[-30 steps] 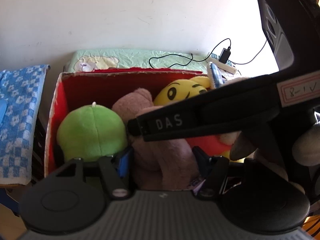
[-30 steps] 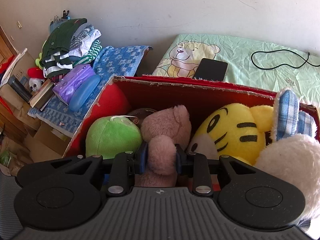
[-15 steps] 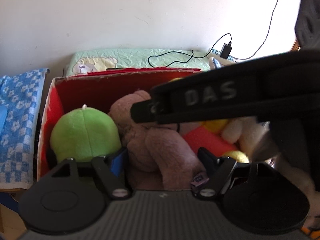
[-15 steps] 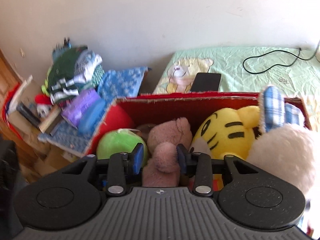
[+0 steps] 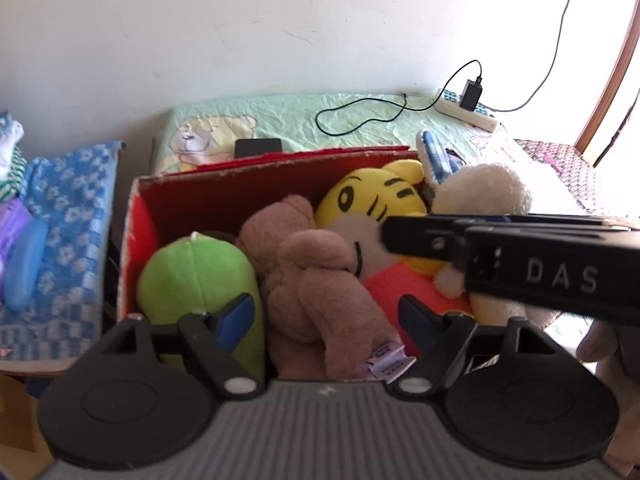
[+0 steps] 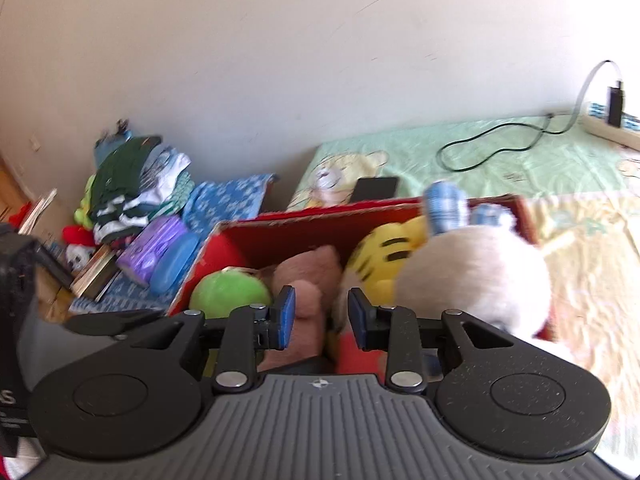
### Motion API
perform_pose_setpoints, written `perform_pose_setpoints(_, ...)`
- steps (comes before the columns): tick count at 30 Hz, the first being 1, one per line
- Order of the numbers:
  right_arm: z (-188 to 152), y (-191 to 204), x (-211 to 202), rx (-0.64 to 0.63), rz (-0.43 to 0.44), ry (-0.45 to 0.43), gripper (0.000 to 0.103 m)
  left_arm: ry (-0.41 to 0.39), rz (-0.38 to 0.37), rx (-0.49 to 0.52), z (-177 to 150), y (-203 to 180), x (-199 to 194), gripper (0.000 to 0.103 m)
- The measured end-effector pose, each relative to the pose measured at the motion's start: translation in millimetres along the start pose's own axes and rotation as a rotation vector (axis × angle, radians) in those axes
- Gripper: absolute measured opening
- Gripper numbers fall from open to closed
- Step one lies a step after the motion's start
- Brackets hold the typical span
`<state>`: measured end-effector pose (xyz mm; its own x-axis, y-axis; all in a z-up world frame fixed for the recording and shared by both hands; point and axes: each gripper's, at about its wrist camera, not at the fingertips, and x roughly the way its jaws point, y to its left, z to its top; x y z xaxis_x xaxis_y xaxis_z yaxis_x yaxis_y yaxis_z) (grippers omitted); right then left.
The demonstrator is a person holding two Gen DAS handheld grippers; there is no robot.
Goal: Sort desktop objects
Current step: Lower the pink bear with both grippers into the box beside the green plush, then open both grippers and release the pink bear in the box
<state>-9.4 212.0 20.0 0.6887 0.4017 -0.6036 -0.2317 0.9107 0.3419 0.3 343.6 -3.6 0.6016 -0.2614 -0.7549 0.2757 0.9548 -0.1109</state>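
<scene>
A red cardboard box [image 5: 260, 164] holds several plush toys: a green one [image 5: 196, 276], a brown bear [image 5: 312, 272], a yellow tiger [image 5: 372, 200] and a white one [image 5: 480, 192] with a blue plaid ear. My left gripper [image 5: 326, 318] hangs over the box's near side. Its jaws are opening, with the bear's leg loose between them. The right gripper's black body [image 5: 520, 264] crosses that view at the right. In the right wrist view my right gripper [image 6: 322, 316] is closing. The bear [image 6: 312, 272] shows in its gap, and the pads do not press it.
The box stands on a green bear-print sheet [image 5: 360, 120] with a black phone [image 5: 258, 147], a cable and a power strip [image 5: 468, 110] behind it. Left of the box lie a blue checked cloth [image 5: 68, 216], a purple pack [image 6: 152, 246] and piled clothes [image 6: 132, 184].
The left jaws have spread wide off the bear and the gripper rose a little. The right gripper let go of the bear's limb and drew back toward the right.
</scene>
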Motion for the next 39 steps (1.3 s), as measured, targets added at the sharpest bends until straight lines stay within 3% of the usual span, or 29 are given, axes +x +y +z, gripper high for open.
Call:
perform_pose_setpoints(11, -5.0, -9.2, -10.1, 0.04, -0.039, -0.014, 0.032, 0.011, 0.097, -0.012, 1.1, -2.1, -9.0, 0.089)
perform_pose_setpoints(17, -9.9, -9.7, -10.9, 0.059, -0.031, 0.007, 0.034, 0.021, 0.153, -0.052, -1.0, 3.8, -5.9, 0.099)
perform_pose_setpoints(39, -21.9, -11.0, 1.6, 0.07, -0.028, 0.045, 0.028, 0.048, 0.195, -0.037, -8.2, 1.3, 7.7, 0.103)
